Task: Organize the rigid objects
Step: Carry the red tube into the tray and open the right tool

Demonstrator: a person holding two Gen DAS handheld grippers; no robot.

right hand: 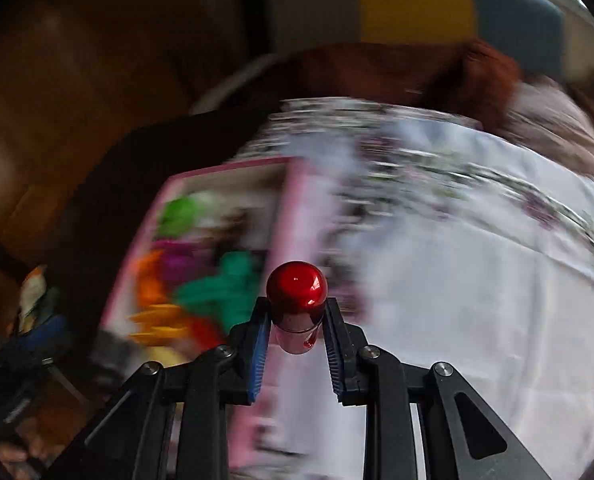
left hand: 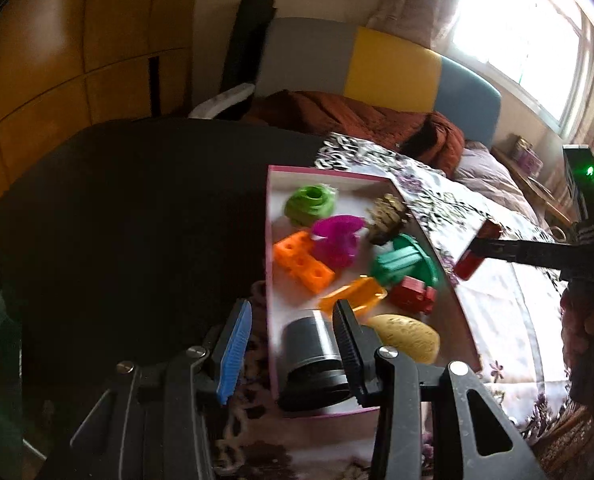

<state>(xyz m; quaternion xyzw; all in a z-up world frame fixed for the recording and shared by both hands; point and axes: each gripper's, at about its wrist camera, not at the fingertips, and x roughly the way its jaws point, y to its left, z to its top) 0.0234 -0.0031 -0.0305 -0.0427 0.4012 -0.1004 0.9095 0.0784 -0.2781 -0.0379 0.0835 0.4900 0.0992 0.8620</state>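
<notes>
A pink-rimmed box (left hand: 271, 216) lies on a floral cloth. It holds a green spiral (left hand: 309, 204), a magenta piece (left hand: 335, 240), an orange block (left hand: 303, 266), a brass gear (left hand: 387, 216), a teal piece (left hand: 405, 264), a red block (left hand: 413, 294) and a yellowish lump (left hand: 409, 338). My left gripper (left hand: 293, 320) hovers open over the box's near corner, above a grey cylinder (left hand: 311, 344) lying inside. Its pads do not press on the cylinder. My right gripper (right hand: 297, 304) is shut on a glossy red round-topped cylinder (right hand: 297, 288), held just right of the box (right hand: 293, 216). The right wrist view is heavily blurred.
A black mat (left hand: 137, 220) covers the surface left of the box. The floral cloth (left hand: 497, 312) spreads to the right. A brown blanket (left hand: 357, 116) and a grey, yellow and blue headboard (left hand: 389, 68) lie beyond. A dark device with a green light (left hand: 587, 172) stands at far right.
</notes>
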